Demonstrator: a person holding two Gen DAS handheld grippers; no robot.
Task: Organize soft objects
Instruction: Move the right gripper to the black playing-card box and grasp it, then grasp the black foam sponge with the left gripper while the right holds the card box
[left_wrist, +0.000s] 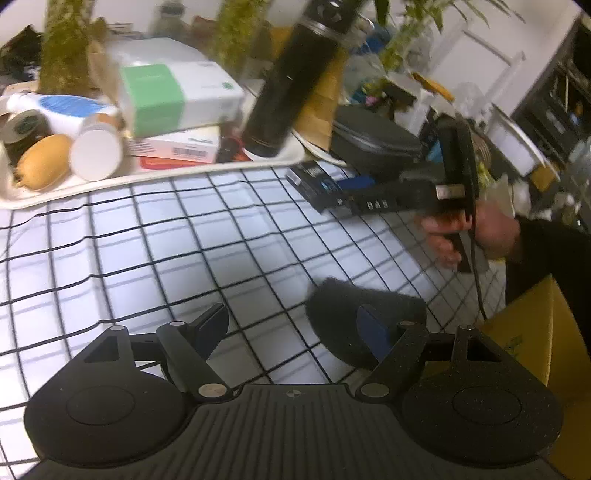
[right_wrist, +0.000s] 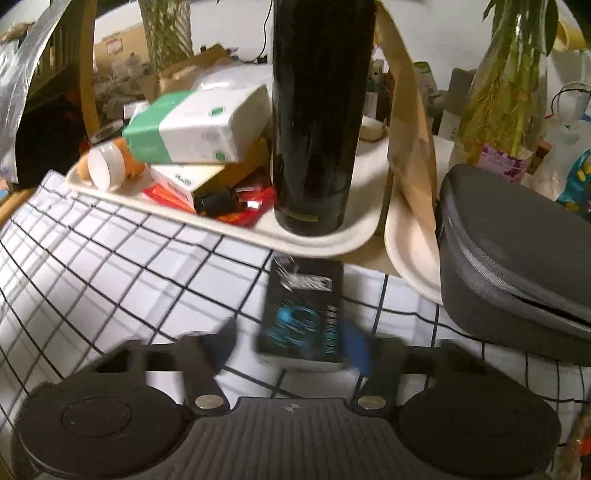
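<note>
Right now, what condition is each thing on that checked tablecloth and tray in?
Tall black cylindrical flask: upright on the cream tray.
White-capped orange bottle: lying on its side.
Small black box with blue print: flat, between the right gripper fingers.
Grey zippered case: closed.
Dark fuzzy pad: lying by the open left gripper.

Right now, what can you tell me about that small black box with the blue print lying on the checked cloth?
The small black box is a flat rectangular carton, apparently cardboard, with a blurred turquoise graphic, a silvery logo near its far end and a barcode along one edge. It lies flat on the checked cloth, just in front of the cream tray. It sits between the fingers of the right gripper; motion blur hides whether they press it yet. From the left wrist view it shows beyond that tool.
</note>
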